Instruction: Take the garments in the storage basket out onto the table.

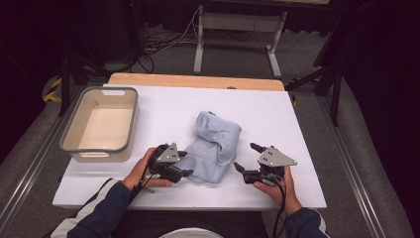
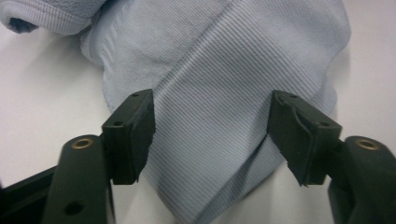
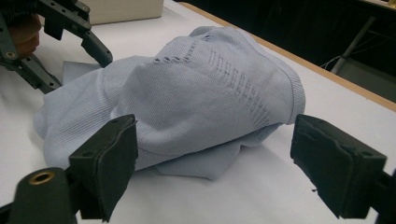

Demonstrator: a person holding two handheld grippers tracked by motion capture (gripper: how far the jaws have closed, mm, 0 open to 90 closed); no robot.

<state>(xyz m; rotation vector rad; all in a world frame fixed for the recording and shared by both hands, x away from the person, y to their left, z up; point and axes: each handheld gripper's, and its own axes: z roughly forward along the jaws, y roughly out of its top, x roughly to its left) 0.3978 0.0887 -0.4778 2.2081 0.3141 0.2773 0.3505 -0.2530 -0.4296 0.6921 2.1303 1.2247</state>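
Folding the pale blue garment: grasp still to be made

Near the tabletop's front edge, the left gripper [image 1: 184, 169] straddles a corner of the knit garment [image 1: 213, 144], jaws apart, not pinching; the right gripper [image 1: 246, 162] waits open just beside it. Next, I judge, pinch that corner. The grey bin [image 1: 100, 124] sits far left.

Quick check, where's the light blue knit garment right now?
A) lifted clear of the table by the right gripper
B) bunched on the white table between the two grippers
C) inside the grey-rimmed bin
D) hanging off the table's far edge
B: the light blue knit garment lies bunched on the white table, with the left gripper at its one side and the right gripper at the other, both with jaws open.
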